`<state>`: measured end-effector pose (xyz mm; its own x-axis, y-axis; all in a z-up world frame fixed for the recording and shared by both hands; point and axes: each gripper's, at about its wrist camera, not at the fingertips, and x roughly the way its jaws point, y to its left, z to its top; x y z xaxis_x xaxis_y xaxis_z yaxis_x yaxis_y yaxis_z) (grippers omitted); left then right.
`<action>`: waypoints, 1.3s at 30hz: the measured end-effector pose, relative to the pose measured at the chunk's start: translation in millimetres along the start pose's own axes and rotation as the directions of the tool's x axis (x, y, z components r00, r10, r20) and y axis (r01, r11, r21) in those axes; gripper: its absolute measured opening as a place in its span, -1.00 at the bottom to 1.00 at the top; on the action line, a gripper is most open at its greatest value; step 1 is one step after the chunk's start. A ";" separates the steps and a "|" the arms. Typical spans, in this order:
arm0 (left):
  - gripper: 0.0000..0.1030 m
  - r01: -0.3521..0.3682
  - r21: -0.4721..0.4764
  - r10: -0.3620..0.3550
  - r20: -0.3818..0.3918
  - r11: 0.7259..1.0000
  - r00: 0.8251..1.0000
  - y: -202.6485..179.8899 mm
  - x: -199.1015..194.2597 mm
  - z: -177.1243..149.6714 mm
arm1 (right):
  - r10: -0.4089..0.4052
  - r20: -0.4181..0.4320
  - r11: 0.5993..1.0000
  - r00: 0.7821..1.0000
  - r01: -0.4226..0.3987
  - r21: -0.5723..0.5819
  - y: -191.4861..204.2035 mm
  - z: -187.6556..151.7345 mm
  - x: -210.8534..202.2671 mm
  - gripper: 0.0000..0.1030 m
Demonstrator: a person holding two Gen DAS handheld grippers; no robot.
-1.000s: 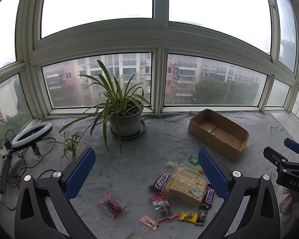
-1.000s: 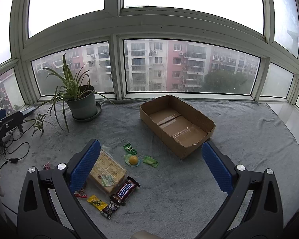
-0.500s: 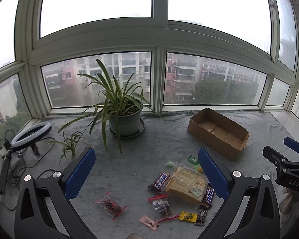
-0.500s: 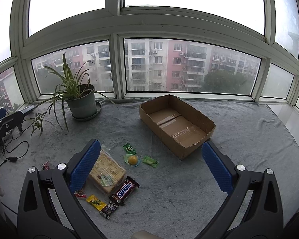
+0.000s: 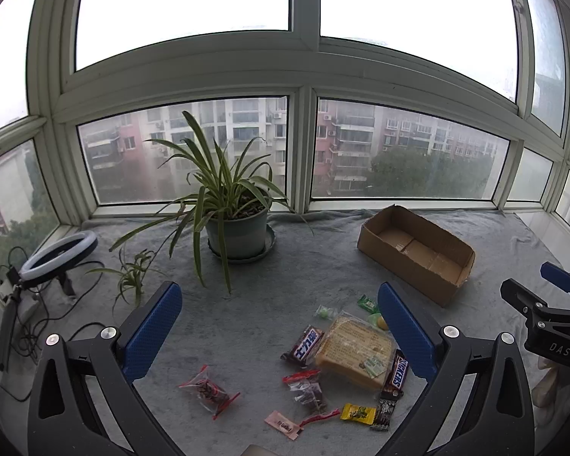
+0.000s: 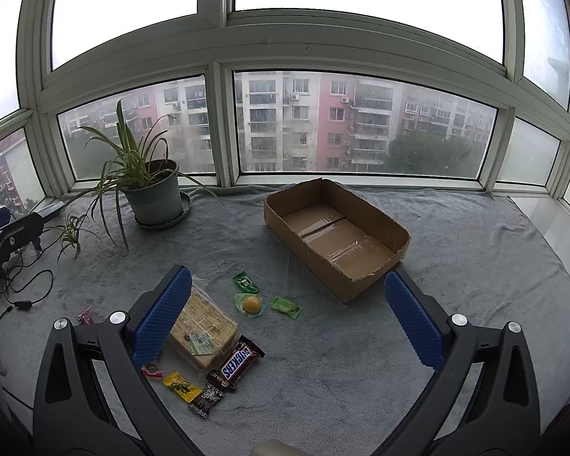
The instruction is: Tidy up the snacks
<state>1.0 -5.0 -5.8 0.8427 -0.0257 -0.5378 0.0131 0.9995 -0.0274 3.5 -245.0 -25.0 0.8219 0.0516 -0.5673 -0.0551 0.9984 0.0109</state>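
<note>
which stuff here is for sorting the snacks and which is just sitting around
For the job:
cardboard box, nothing in it yet
bagged bread
Snickers bar
green candies
yellow jelly cup
small wrapped snacks
red-edged clear packets

Just lying about:
potted plant
ring light and its cables
grey blanket
</note>
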 end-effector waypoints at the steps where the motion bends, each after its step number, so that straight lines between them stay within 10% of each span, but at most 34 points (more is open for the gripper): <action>1: 0.98 0.000 0.000 0.000 0.000 1.000 1.000 0.0 0.1 -0.2 | 0.001 0.000 1.000 1.000 -0.001 0.000 0.1 0.2 -0.1 1.00; 29: 0.98 0.031 -0.073 -0.039 -0.121 0.997 0.992 22.6 40.4 -21.8 | 0.056 -0.118 0.998 0.991 -0.054 0.018 -14.6 -17.3 50.9 1.00; 39: 0.75 0.115 -0.108 -0.137 -0.221 0.988 0.966 20.7 69.8 -39.3 | 0.278 -0.199 0.958 0.940 -0.256 0.131 -15.1 -43.6 93.4 1.00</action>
<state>38.9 13.2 -77.1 0.6933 -0.1649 -0.7015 0.0518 0.9824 -0.1797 56.3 -256.2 -114.0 0.6441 0.3219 -0.6939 -0.1891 0.9460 0.2634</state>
